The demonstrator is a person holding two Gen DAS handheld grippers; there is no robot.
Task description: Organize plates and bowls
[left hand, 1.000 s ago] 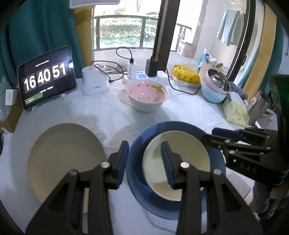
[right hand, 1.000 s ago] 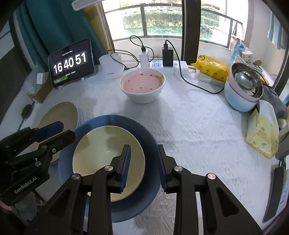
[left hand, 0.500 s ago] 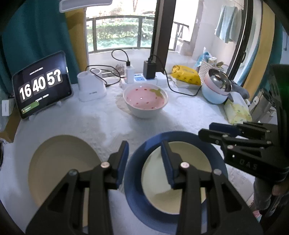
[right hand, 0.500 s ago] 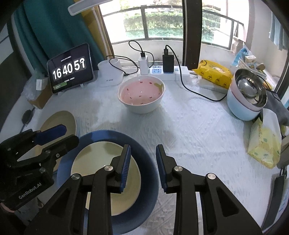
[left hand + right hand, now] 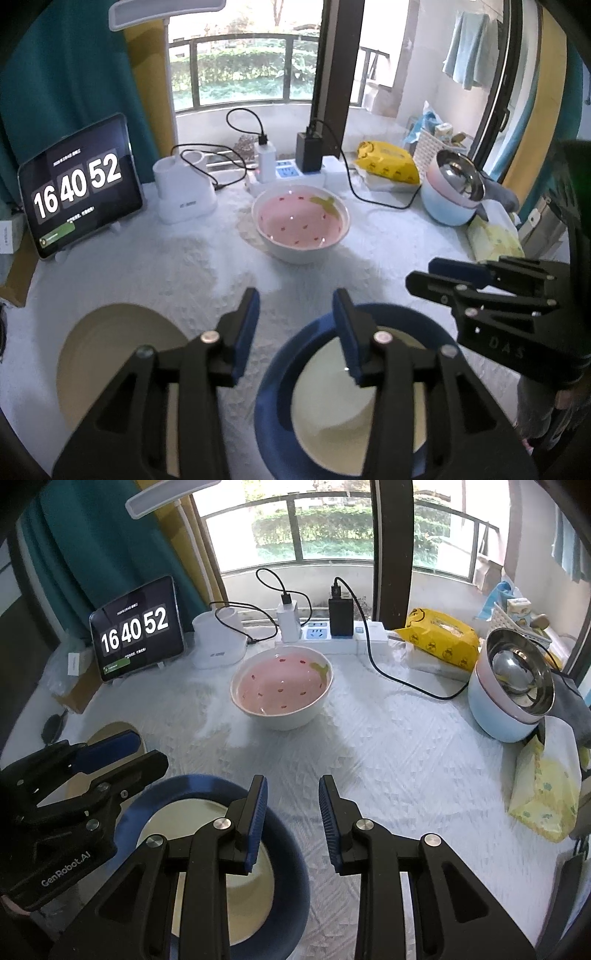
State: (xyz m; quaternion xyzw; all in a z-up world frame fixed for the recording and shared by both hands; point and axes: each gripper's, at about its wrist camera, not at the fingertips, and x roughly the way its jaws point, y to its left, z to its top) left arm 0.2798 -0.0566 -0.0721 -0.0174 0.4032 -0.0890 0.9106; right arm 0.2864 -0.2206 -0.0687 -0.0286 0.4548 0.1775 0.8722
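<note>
A blue plate (image 5: 280, 362) lies near the table's front edge with a smaller cream plate (image 5: 332, 406) on top of it. A larger tan plate (image 5: 110, 339) rests to its left. Farther back stands a pink strawberry-patterned bowl (image 5: 301, 225). My left gripper (image 5: 295, 299) hovers over the cloth just behind the blue plate's rim, its jaws opening with nothing between them. My right gripper (image 5: 292, 786) hangs open and empty past the right edge of the blue plate (image 5: 177, 786). The pink bowl (image 5: 282, 690) is straight ahead of it.
Stacked pastel bowls with a steel bowl inside (image 5: 509, 690) stand at the right. A tablet clock (image 5: 77, 184), a white box (image 5: 184, 195), a power strip with chargers and cables (image 5: 317, 631), a yellow wipes pack (image 5: 439, 635) and a tissue pack (image 5: 546, 786) line the back and right edges.
Both grippers have drawn back from over the stacked plates, which now sit lower in both views. The left jaws stand a little wider. The clock changed from 51 to 52.
</note>
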